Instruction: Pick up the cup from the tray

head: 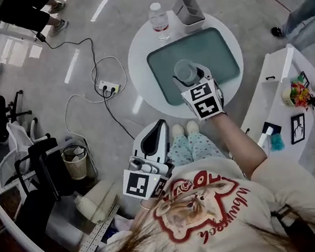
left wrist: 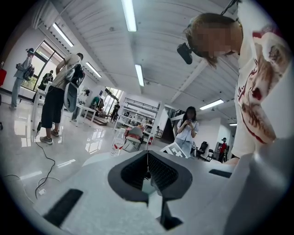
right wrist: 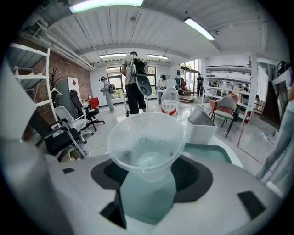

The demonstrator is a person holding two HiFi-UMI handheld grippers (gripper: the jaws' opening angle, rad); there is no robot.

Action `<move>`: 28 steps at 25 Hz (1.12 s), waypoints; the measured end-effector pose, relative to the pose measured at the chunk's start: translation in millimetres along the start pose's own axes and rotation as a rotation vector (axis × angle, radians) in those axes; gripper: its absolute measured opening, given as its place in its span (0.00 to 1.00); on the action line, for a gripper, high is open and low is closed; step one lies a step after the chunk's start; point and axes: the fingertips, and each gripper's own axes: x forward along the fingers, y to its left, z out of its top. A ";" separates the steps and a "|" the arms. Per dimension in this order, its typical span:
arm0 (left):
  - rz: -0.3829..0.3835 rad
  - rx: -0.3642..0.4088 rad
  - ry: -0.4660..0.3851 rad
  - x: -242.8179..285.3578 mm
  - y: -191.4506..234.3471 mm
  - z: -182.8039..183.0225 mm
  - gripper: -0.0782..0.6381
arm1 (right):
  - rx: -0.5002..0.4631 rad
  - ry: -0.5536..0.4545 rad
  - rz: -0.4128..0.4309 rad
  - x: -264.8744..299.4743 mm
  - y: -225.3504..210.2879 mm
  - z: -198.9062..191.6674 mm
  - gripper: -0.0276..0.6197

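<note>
Round white table (head: 138, 62): three items rest directly on its top. Teal-green tray (head: 218, 43), rectangular with rounded corners, occupies the centre and reaches toward the 3 o'clock rim. Clear water bottle (head: 159, 21), upright, white cap, stands at 11 o'clock, just off the tray. Grey open-topped container (head: 189, 9) stands at 12 o'clock, beside the bottle, not touching it
</note>
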 end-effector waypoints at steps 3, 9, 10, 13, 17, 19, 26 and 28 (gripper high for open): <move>-0.012 0.001 0.004 0.1 -2.1 -1.9 0.13 | -0.028 -0.007 -0.010 -10.4 0.8 4.9 0.46; -0.024 0.010 -0.002 -1.7 -4.7 1.1 0.13 | -0.054 -0.025 -0.006 -30.0 9.5 13.2 0.46; -0.027 0.012 -0.005 -1.4 -5.3 1.9 0.13 | -0.062 -0.027 -0.006 -33.1 10.5 14.6 0.46; -0.038 0.019 -0.015 -0.3 -7.5 4.9 0.13 | -0.052 -0.033 0.009 -40.7 16.5 16.1 0.46; -0.046 0.029 -0.022 -0.2 -7.6 9.0 0.13 | -0.047 -0.032 0.023 -51.7 22.3 19.1 0.46; -0.047 0.034 -0.024 -0.9 -6.8 10.9 0.13 | -0.047 -0.035 0.026 -57.4 24.5 21.9 0.46; -0.065 0.043 -0.022 0.7 -8.3 11.8 0.13 | -0.047 -0.048 0.031 -77.0 24.2 32.3 0.46; -0.071 0.044 -0.023 2.2 -8.6 12.8 0.13 | -0.046 -0.057 0.036 -82.4 25.6 37.5 0.46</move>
